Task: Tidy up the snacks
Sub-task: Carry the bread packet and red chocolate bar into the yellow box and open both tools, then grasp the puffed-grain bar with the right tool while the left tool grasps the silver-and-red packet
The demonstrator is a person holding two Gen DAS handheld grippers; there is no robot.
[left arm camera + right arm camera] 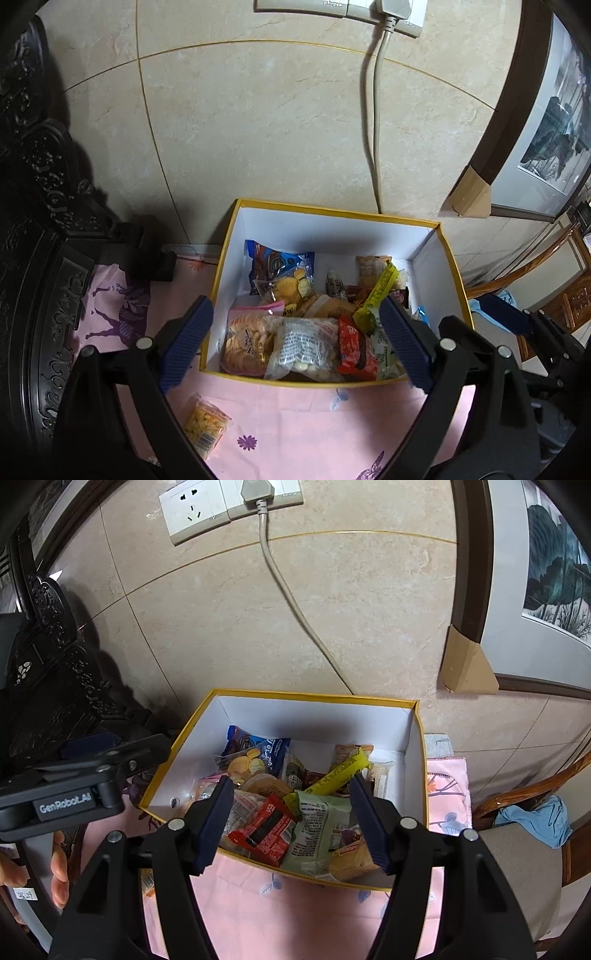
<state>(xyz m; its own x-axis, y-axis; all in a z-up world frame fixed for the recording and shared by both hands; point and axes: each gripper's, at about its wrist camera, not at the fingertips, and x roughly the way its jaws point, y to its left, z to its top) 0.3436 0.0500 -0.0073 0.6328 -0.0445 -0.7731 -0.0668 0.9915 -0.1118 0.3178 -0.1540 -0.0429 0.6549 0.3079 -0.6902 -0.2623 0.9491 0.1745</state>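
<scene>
Snacks fill the yellow-rimmed box [448, 266] in front of me; it stands on the pink flowered cloth [295, 424] against the tiled wall [258, 129]. The box has white inner walls and its top is open. Inside, near the front, I see a clear bag of round golden crackers [245, 345], beside it a clear pouch of small white candies [304, 349], and next to that a red wrapper [354, 347]. Further back lies a blue cookie packet [277, 262], a bag of yellow biscuits [291, 288] resting on it, and a long yellow-green stick packet [376, 295] tilted across the pile. From the right wrist view a pale green bag [321, 827] and a yellow pastry packet [351, 860] sit at the front right corner.

One small packet of orange crisps [205, 426] lies outside the box on the cloth, just before the front wall.

My left claw [295, 343] hangs over the front of the box with its jaws spread wide and nothing between the pads. My right claw [295, 823] also hovers above the front edge, its jaws apart and empty, the snacks lying loose below them.

A grey cable [291, 598] runs down the wall from the socket [229, 502] behind the box.
</scene>
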